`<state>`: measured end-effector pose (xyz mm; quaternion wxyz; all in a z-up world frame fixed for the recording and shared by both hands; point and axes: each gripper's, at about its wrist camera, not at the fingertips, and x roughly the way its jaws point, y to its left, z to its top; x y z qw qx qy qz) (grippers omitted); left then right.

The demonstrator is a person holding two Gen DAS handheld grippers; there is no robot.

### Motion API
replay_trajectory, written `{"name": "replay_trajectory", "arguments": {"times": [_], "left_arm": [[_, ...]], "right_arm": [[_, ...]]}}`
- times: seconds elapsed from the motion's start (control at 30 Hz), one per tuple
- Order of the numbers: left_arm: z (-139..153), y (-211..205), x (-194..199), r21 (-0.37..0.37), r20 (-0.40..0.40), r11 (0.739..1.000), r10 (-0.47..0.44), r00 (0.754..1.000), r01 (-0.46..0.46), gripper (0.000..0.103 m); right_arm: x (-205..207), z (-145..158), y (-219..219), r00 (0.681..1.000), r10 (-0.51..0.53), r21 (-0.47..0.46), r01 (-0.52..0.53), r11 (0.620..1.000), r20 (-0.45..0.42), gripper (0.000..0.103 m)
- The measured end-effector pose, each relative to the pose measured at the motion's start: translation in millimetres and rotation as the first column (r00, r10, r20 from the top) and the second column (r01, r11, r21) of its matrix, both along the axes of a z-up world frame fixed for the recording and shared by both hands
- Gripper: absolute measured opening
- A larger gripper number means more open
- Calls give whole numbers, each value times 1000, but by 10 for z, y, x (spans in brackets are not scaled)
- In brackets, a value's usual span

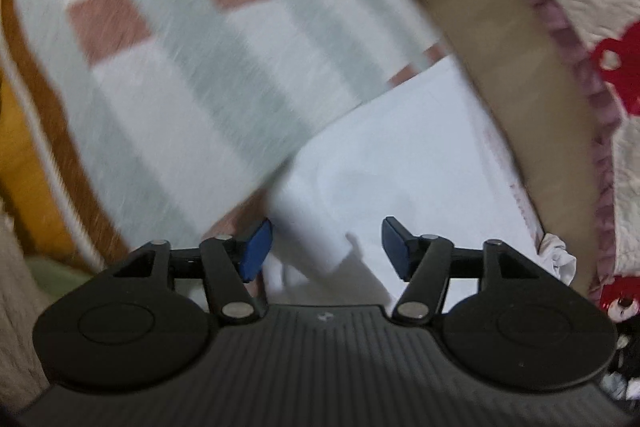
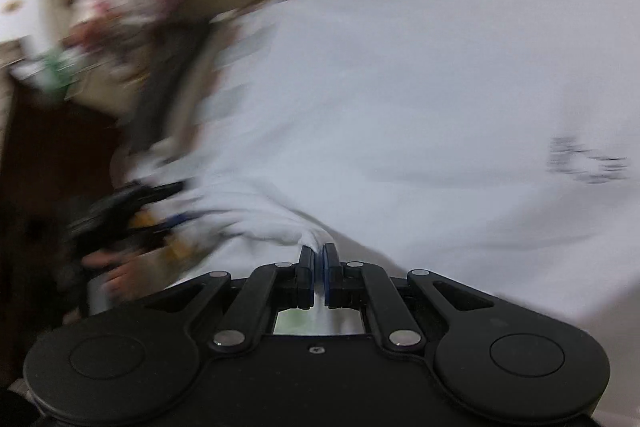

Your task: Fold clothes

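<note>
A white garment (image 1: 400,163) lies spread on the bed, with a folded edge running down between the blue pads (image 1: 256,251) of my left gripper (image 1: 326,249). That gripper hangs just above the cloth, open, and its pads touch nothing. In the right wrist view the same white garment (image 2: 400,87) fills the frame, with a small dark print (image 2: 584,159) at the right. My right gripper (image 2: 319,255) is shut on a bunched pinch of this cloth. The left gripper (image 2: 120,211) and the hand holding it show blurred at the left edge.
A pink, grey and white checked sheet (image 1: 180,67) covers the bed left of the garment, bordered by an orange band (image 1: 24,147). A tan strip (image 1: 500,47) and a quilt with red flowers and a pink ruffle (image 1: 600,7) lie to the right.
</note>
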<state>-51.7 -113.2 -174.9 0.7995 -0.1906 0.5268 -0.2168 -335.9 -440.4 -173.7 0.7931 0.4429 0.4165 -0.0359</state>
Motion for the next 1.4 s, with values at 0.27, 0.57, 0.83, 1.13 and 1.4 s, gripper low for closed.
{"name": "replay_trajectory", "arguments": {"times": [0.27, 0.57, 0.83, 1.13, 1.4], "left_arm": [[31, -351, -197, 217, 92, 955, -224, 970, 200, 79], [32, -392, -145, 249, 137, 936, -290, 947, 250, 3], [561, 41, -191, 462, 204, 874, -271, 941, 152, 14], [722, -456, -157, 421, 268, 889, -313, 911, 182, 60], [776, -2048, -579, 297, 328, 832, -550, 768, 469, 60]], "right_arm": [[41, -86, -4, 996, -42, -67, 37, 997, -76, 7], [107, -111, 17, 998, 21, -78, -25, 997, -61, 8], [229, -97, 369, 949, 314, 92, -313, 945, -3, 7], [-54, 549, -398, 991, 105, -144, -91, 985, 89, 50], [-922, 247, -2206, 802, -595, -182, 593, 785, 45, 52]]}}
